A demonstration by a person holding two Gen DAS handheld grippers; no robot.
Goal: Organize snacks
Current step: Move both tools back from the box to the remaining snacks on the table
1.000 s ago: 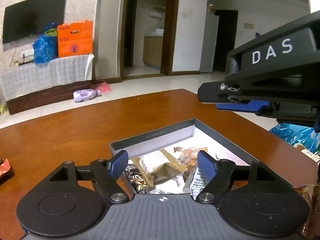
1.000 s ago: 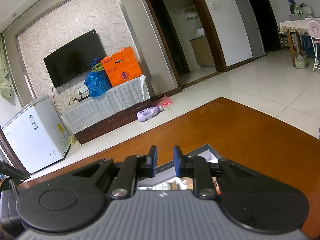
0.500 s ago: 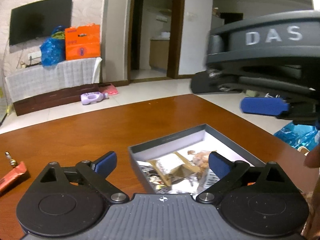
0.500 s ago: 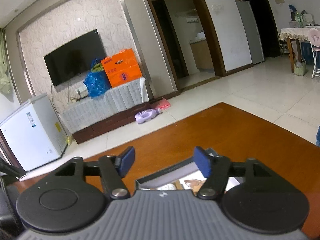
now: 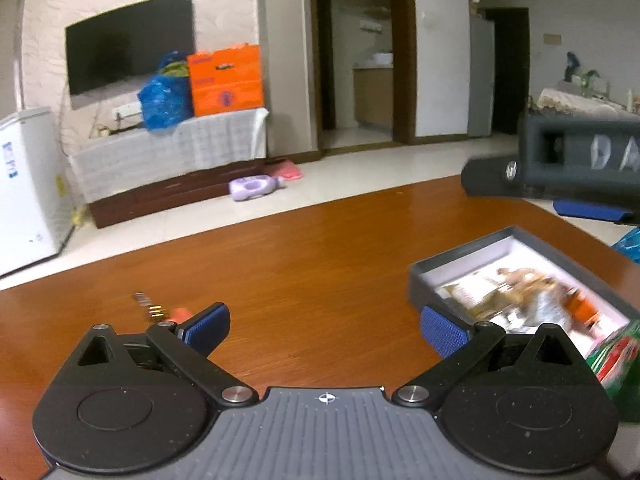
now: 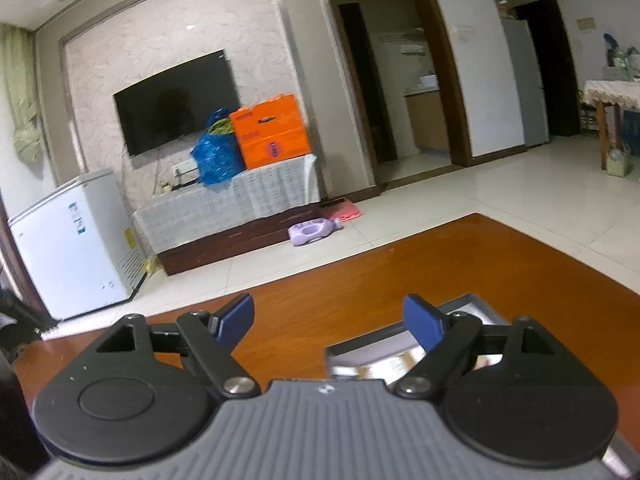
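Note:
A grey box with white inside holds several wrapped snacks at the right of the brown table. My left gripper is open and empty, left of the box. A loose orange snack lies just beyond its left fingertip. My right gripper is open and empty, above the box's near left corner. It also shows in the left wrist view, hovering above the box. A green and red packet lies at the right edge.
Small metal bits lie on the table by the orange snack. A blue bag is past the table's right edge. Beyond the table are tiled floor, a white freezer and a TV stand.
My left gripper has swung left, away from the box, and opened wider. My right gripper has opened from nearly shut and moved left over the box.

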